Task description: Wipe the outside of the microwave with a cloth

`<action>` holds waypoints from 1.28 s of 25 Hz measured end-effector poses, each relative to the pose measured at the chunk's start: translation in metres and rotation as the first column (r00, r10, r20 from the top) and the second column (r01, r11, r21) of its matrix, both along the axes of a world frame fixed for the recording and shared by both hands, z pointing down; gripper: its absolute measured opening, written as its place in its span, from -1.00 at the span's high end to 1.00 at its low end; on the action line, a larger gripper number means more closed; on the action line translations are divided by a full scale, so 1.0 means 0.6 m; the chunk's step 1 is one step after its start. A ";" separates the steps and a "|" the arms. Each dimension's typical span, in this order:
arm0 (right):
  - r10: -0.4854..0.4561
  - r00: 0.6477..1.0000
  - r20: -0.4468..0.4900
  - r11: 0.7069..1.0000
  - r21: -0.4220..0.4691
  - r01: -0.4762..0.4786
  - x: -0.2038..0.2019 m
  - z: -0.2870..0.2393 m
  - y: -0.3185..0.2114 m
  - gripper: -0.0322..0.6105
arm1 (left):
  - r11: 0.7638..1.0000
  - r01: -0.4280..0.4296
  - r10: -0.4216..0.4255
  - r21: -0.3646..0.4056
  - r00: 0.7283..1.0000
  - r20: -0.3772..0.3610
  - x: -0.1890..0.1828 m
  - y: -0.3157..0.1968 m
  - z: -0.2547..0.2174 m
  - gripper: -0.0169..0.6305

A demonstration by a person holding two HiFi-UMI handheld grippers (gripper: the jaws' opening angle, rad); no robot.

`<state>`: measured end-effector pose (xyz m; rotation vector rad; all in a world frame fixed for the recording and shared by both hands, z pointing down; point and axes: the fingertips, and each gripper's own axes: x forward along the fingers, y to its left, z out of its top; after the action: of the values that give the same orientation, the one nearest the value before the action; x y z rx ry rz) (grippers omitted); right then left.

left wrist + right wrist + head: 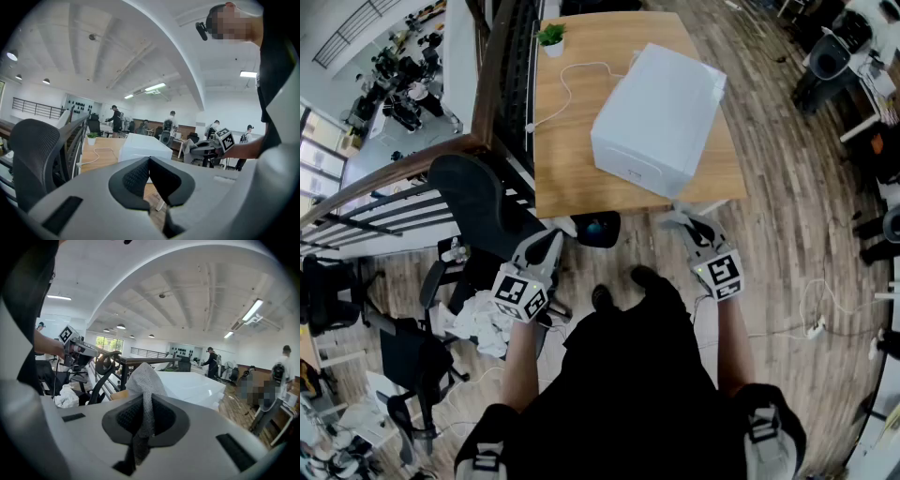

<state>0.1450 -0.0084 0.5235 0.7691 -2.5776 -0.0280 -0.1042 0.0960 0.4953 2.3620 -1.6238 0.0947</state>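
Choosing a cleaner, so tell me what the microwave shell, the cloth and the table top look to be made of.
Microwave: smooth white casing, either painted metal or plastic. The even matte look leaves it open.
Cloth: soft grey fabric, woven or knitted, with a fine mesh texture and limp folds.
Table top: light wood or wood-look laminate, tan with faint grain and a smooth finish.

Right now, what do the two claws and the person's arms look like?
Both the left claw and right claw are light grey moulded shells with black, dimpled pads. Each carries a white cube printed with black square markers. No cables show on them. The person wears a black top over white short sleeves; forearms are bare.
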 end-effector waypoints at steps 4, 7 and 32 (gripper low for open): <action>0.060 0.998 0.015 0.998 -0.009 -0.059 0.024 0.001 0.014 0.85 | 0.999 -0.043 0.043 -0.002 0.999 -0.021 0.028 0.001 0.004 0.94; 0.096 0.995 0.013 0.995 -0.025 -0.096 0.035 0.009 0.030 0.86 | 0.996 -0.086 0.085 -0.016 0.996 -0.019 0.046 0.005 0.004 0.94; 0.273 0.959 0.070 0.960 -0.089 -0.267 0.044 0.092 -0.124 0.85 | 0.999 -0.029 0.028 -0.035 0.999 -0.023 0.025 -0.018 -0.008 0.94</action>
<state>0.1711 -0.0826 0.5787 1.1056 -2.5085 0.1926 -0.0889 0.0853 0.4907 2.3519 -1.5654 0.1015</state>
